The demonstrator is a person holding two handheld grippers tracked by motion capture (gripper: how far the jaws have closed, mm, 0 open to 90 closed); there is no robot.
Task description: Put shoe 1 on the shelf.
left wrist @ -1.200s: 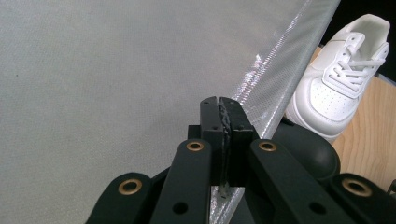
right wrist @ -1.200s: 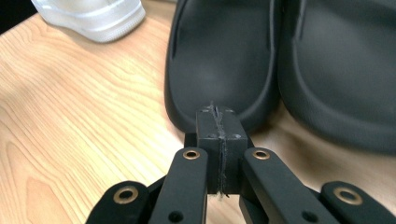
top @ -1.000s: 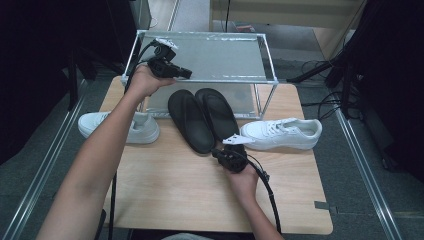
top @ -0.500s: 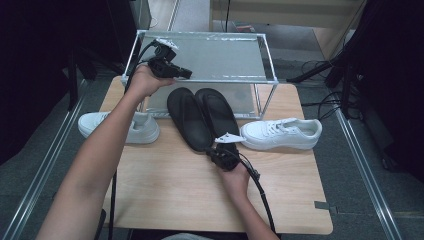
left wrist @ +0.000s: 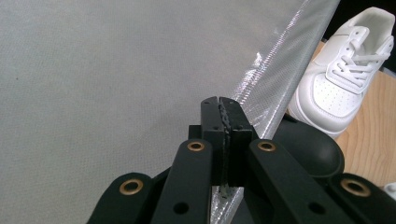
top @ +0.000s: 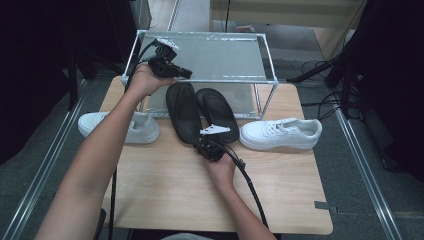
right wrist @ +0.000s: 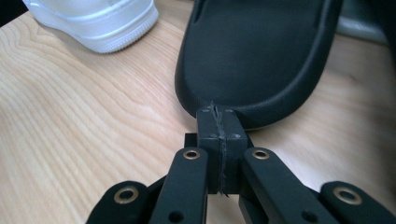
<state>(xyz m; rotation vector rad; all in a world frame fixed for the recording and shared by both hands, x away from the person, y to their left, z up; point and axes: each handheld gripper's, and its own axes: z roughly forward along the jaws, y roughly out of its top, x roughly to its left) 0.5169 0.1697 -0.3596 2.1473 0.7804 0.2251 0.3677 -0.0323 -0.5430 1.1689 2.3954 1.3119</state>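
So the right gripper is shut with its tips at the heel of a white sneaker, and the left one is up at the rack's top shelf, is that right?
Not quite. In the right gripper view, the right gripper, shut, has its tips at the heel of a black slipper, not a white sneaker. The left gripper is indeed at the rack's top shelf.

A white sneaker [top: 125, 129] lies at my left on the wooden table [top: 165, 200], its toe pointing left, and its mate [top: 280, 134] lies at my right, toe pointing right, well apart from it. A dark bit of tape [top: 322, 205] sticks near the table's right edge. Black cables [top: 320, 65] trail across the grey floor beyond.
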